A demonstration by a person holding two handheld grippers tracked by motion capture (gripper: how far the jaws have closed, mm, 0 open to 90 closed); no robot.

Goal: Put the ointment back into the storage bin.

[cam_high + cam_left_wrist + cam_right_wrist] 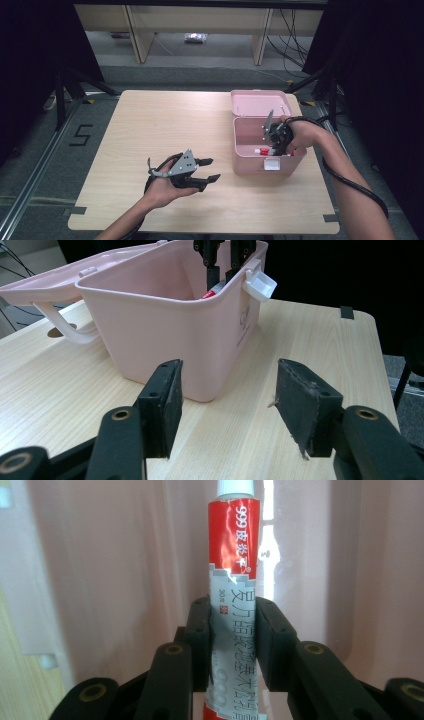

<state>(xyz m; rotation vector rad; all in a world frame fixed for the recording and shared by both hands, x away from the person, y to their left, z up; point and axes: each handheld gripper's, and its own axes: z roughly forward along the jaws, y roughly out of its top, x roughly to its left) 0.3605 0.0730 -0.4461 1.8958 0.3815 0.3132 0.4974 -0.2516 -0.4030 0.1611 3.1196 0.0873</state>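
Pale wooden table (150,130) on grey floor (30,150), black curtains (35,40) flanking.

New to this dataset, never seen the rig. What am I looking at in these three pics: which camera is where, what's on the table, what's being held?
No robot here: a person holds a hand-operated two-jaw gripper in each hand, and each gripper carries its own camera.

The high view looks down from above the person's side of the wooden table. On it stands a pink plastic box with its hinged lid open.

The left gripper is open and holds nothing; its view looks along its spread jaws at the box's outer wall.

The right gripper reaches down into the box. Its view shows the jaws shut on a red, white and grey tube, apparently ointment, with the box's pink inner walls behind.
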